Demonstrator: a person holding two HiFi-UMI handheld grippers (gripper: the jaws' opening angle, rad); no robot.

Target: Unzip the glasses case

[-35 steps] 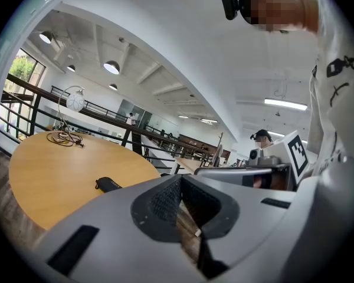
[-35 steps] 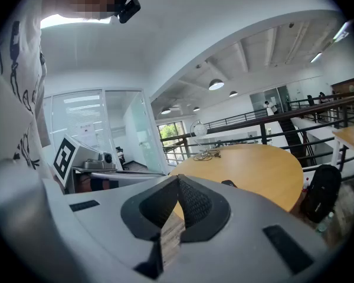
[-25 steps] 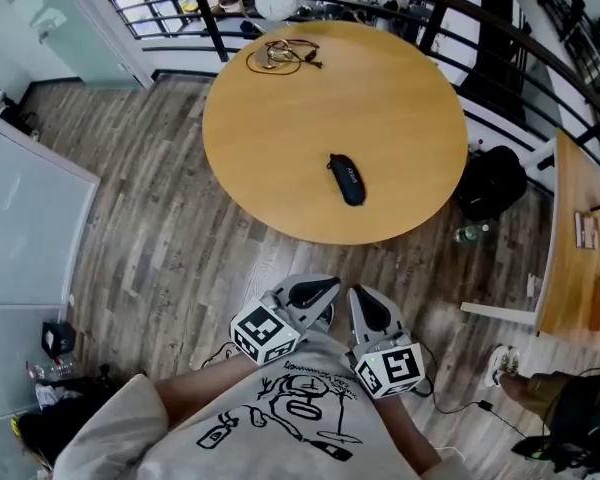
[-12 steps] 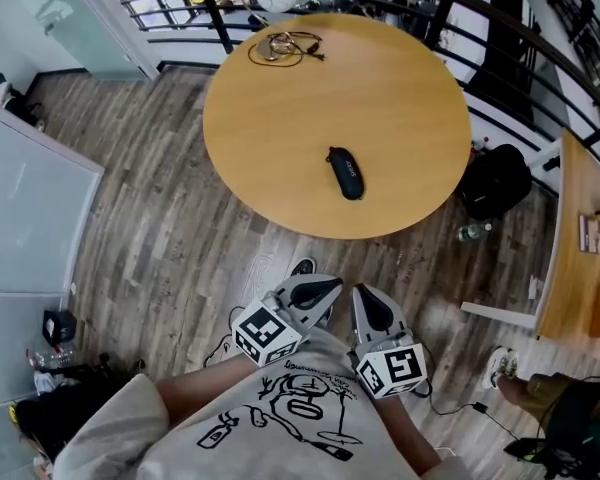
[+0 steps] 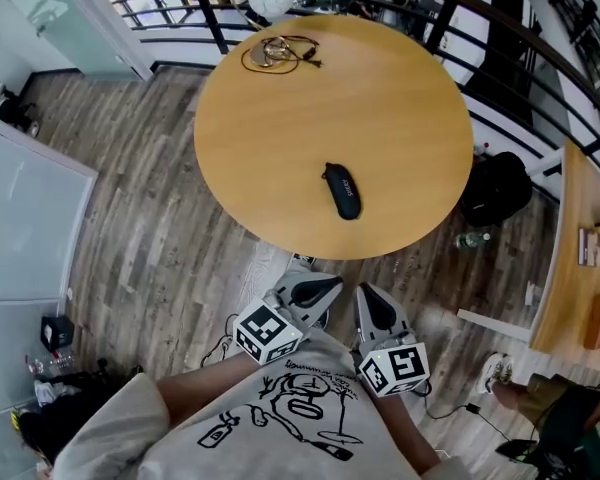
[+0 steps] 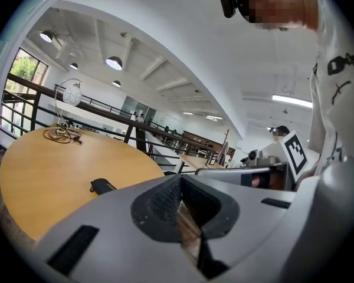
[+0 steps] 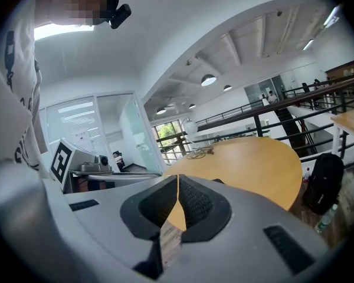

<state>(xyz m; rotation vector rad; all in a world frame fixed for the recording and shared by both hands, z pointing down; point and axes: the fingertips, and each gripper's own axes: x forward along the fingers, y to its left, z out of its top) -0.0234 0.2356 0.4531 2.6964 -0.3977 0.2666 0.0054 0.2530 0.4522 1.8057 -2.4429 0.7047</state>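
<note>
Two grippers are in my hands, both held close to my body and short of the one round table [image 5: 330, 98]. On the far left part of the tabletop lies one coil of cable [image 5: 275, 53], well apart from everything else. My left gripper [image 5: 315, 293] has its jaws pressed together at the tips, and nothing is between them. The one glasses case [image 5: 342, 190], dark and long, lies flat on the near part of the table, apart from both grippers; I cannot tell from here how its zipper stands. In the left gripper view the case [image 6: 103, 186] shows beyond the jaws, to their left. My right gripper [image 5: 370, 308] is closed the same way and is also empty. Further right, on the wooden floor beside the table, stands one black backpack [image 5: 497, 186], with one bottle [image 5: 470, 239] near it.
</note>
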